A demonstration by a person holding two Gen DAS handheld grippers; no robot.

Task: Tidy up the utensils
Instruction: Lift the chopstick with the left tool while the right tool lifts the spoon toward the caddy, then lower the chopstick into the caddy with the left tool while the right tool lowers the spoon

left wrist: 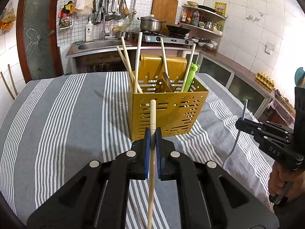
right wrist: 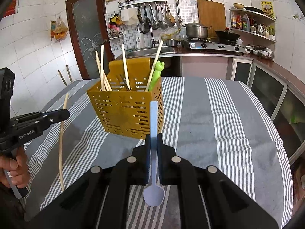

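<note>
A yellow perforated utensil holder (left wrist: 167,112) stands on the striped tablecloth; it also shows in the right wrist view (right wrist: 125,114). It holds several wooden chopsticks (left wrist: 138,61), a metal utensil (left wrist: 168,82) and a green frog-topped utensil (left wrist: 190,76). My left gripper (left wrist: 152,131) is shut on a wooden chopstick (left wrist: 152,114), held upright just in front of the holder; this gripper also shows in the right wrist view (right wrist: 65,113). My right gripper (right wrist: 153,137) is shut on a light blue spoon (right wrist: 153,118), handle up, bowl down, in front of the holder's right corner.
The table with the grey and white striped cloth (right wrist: 209,124) fills the foreground. Behind it runs a kitchen counter with a sink (left wrist: 99,44), a gas stove (left wrist: 167,38) with a pot and a wok, and shelves of bottles (right wrist: 247,22). An egg carton (left wrist: 265,80) lies on the right counter.
</note>
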